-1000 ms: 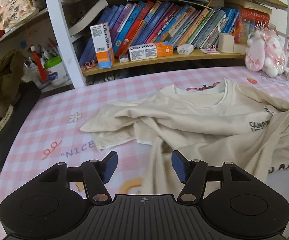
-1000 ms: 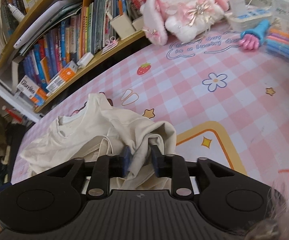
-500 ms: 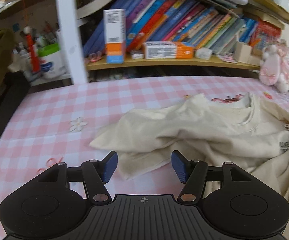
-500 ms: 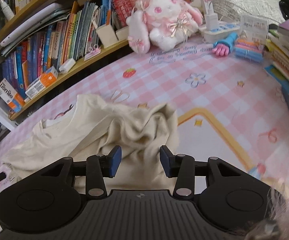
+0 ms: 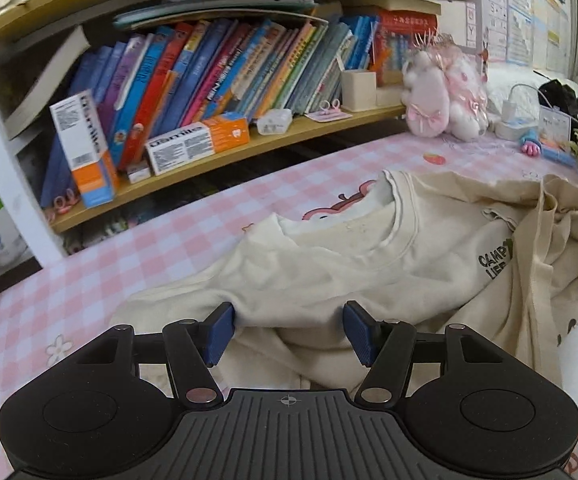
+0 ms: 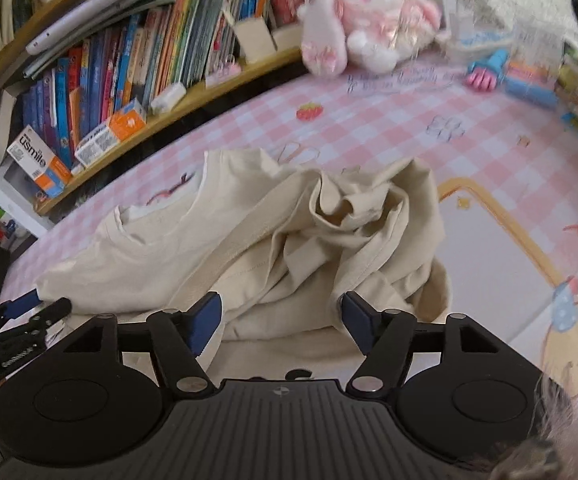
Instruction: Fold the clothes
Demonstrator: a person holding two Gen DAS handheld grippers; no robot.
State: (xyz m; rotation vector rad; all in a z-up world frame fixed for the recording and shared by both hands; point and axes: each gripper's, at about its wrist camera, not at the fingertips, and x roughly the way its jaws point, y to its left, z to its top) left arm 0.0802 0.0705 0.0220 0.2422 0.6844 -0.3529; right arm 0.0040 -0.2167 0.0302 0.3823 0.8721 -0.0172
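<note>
Standing wide apart, the blue pads of the left gripper (image 5: pixel 288 332) straddle the near left shoulder and sleeve of the cream T-shirt (image 5: pixel 329 276) without pressing it; the right gripper (image 6: pixel 281 326) has just been opening, and its jaws now stand wide with a loose fold of cloth between them but not pinched. The shirt lies bunched on the pink checked table mat (image 6: pixel 369 128), collar toward the far bookshelf (image 5: pixel 225 160), its right half heaped in deep, soft creases. My judgement is that the main risk is a blind grab: closing on that heap could catch several layers at once, so a pull would drag the whole garment instead of spreading it. The knit looks thin and limp (it drapes rather than holds an edge), so a sleeve could slip from smooth pads or fold back under itself. A wide sweep to the far right might also knock the plush bunny (image 6: pixel 369 20) or the stacked books there; the mat itself looks slick and printed.
</note>
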